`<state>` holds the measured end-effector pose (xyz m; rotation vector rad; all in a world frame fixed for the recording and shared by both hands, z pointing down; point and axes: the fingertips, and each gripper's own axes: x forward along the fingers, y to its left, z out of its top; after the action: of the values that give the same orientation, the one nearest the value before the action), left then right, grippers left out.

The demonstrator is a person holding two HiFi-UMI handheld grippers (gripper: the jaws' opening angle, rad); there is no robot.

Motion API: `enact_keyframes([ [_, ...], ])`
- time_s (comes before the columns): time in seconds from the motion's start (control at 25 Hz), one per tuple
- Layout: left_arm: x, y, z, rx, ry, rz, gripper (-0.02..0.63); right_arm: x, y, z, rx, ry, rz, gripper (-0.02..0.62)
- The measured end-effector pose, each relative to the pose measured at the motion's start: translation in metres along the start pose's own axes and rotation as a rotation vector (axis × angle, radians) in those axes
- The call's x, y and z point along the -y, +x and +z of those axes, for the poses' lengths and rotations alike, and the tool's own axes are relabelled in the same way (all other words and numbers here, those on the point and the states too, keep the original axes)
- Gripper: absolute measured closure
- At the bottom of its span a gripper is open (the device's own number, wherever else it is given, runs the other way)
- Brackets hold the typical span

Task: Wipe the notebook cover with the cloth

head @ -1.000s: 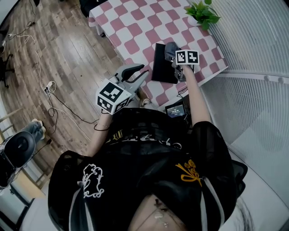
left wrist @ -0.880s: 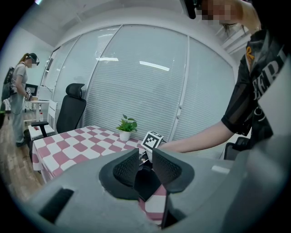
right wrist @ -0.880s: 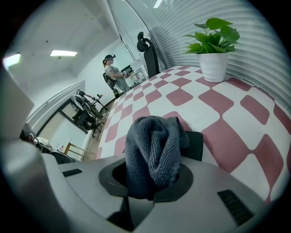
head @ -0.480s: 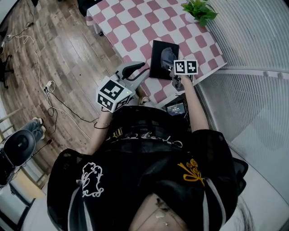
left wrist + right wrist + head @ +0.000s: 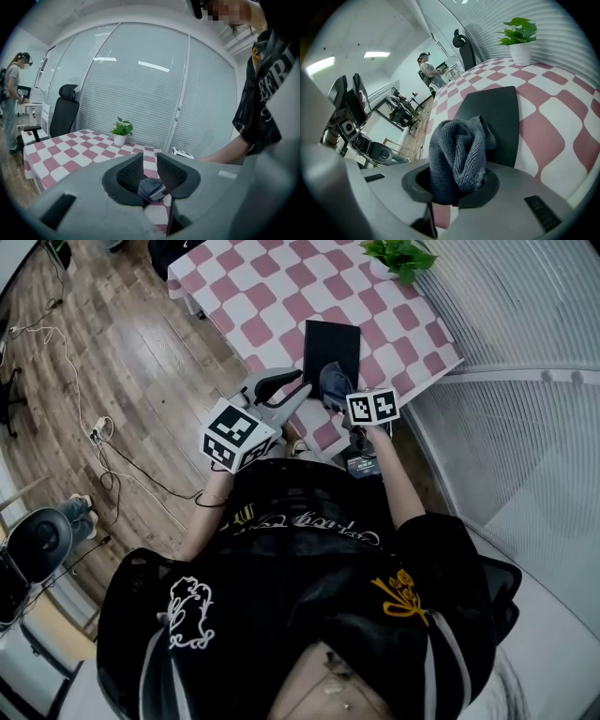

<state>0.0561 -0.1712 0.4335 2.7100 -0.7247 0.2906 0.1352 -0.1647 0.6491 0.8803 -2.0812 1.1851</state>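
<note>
- Notebook [image 5: 330,341]: black cover, lying flat on the pink-checked table [image 5: 272,296], close to its near edge. Judged light, stiff and smooth. It is likely to slide under wiping, so best steadied at a free corner.
- Cloth [image 5: 459,150]: grey terry, bunched and soft, at the cover's near end. Contact with the cover cannot be confirmed.
- Right gripper [image 5: 457,187]: jaws clamped on the cloth's lower folds.
- Left gripper [image 5: 150,166]: jaws narrowly apart with nothing between them, held off the table's edge.
- Potted plant [image 5: 398,254]: at the far corner.
</note>
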Motion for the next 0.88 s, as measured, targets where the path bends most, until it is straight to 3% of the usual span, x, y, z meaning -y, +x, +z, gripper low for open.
enact_keyframes([
  [0.36, 0.004, 0.007, 0.001, -0.007, 0.006, -0.017, 0.506, -0.014, -0.002, -0.017, -0.024, -0.034, -0.019, 0.525],
  [0.52, 0.002, 0.007, 0.001, -0.006, 0.003, -0.018, 0.506, -0.013, -0.019, 0.03, 0.077, -0.048, -0.002, 0.525],
  [0.72, 0.003, 0.008, 0.004, -0.001, 0.01, -0.023, 0.506, 0.03, -0.032, 0.086, 0.132, -0.048, -0.095, 0.525],
  [0.88, 0.001, 0.004, 0.004, 0.001, 0.011, -0.014, 0.506, 0.067, -0.028, 0.11, 0.14, 0.024, -0.136, 0.525],
])
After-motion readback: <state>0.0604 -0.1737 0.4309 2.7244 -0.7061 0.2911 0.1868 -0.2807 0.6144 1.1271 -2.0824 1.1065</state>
